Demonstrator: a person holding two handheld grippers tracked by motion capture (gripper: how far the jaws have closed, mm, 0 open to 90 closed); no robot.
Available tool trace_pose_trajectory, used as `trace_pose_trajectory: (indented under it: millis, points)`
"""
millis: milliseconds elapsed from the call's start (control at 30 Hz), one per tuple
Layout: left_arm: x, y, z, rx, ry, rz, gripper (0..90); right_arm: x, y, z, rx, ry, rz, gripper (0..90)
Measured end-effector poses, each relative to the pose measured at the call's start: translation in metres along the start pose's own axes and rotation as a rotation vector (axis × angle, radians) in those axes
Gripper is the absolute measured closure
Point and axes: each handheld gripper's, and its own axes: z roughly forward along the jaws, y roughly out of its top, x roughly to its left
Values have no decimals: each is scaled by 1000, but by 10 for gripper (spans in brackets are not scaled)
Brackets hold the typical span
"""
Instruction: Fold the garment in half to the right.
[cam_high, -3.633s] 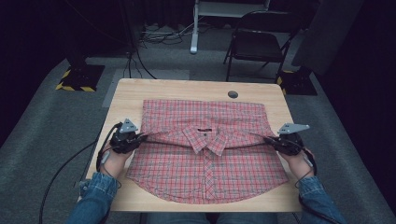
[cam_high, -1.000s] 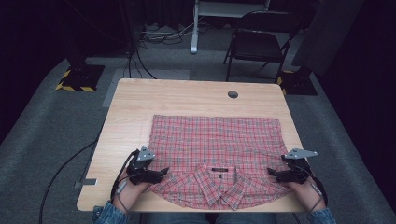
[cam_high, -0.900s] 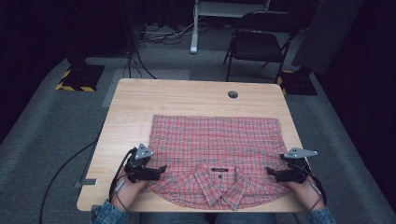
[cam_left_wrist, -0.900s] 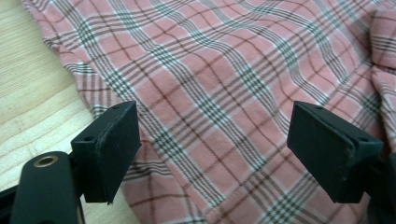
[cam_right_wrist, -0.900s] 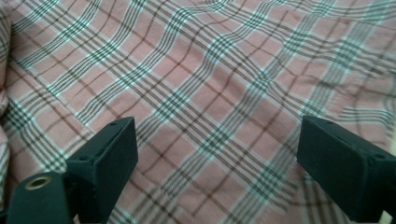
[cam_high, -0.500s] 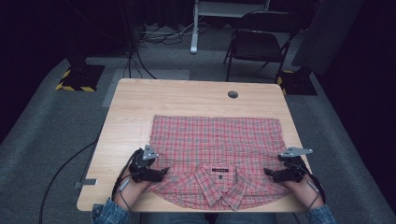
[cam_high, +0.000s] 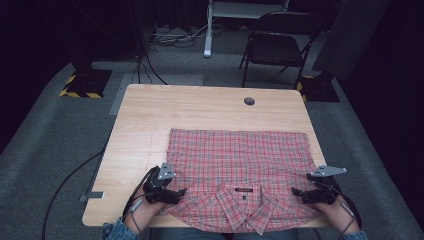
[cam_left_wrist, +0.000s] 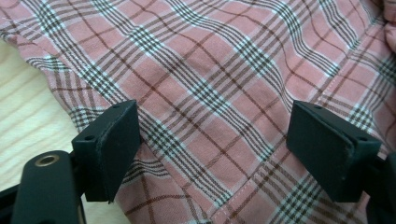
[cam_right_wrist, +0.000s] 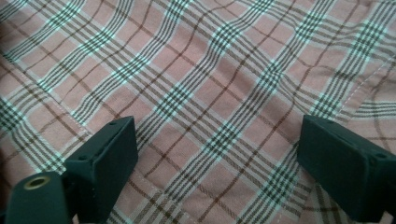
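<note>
Folded since the earlier frame: shirt (cam_high: 239, 172) doubled toward the near edge of the table (cam_high: 200, 110), collar nearest. Left gripper (cam_high: 176, 193) and right gripper (cam_high: 299, 194) at its two near corners, jaws wide, cloth lying loose between, nothing pinched. Probably mid-fold, just released. Next: closing on both side edges for another fold.

Evenly lit centre, dark surround
The pale wooden counter (cam_high: 200, 115) is lit softly from above; close views are rendered sharp, without glare.
</note>
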Motion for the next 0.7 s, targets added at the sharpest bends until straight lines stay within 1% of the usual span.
trace_pose_trajectory:
  millis: [133, 233, 300, 433, 500, 633, 700]
  points:
    - [-4, 0, -1, 0, -19, 6, 178, -1, -4, -4, 8, -5, 8, 126]
    - [-2, -1, -3, -31, -46, -39, 180, -2, -8, -6, -1, -6, 9, 126]
    - [1, 0, -5, -54, -59, -60, 179, -2, -9, -6, -7, -6, 8, 127]
    - [6, 7, -10, -85, -46, -57, 173, -2, -8, -7, -3, -4, 6, 129]
    - [9, 11, -11, -90, -44, -53, 171, -4, -9, -7, -7, -1, 1, 131]
    - [15, 22, -10, -96, -19, -36, 171, -9, -12, -9, -16, 8, -7, 143]
    - [20, 29, -10, -107, -5, -37, 171, -11, -13, -10, -17, 10, -8, 144]
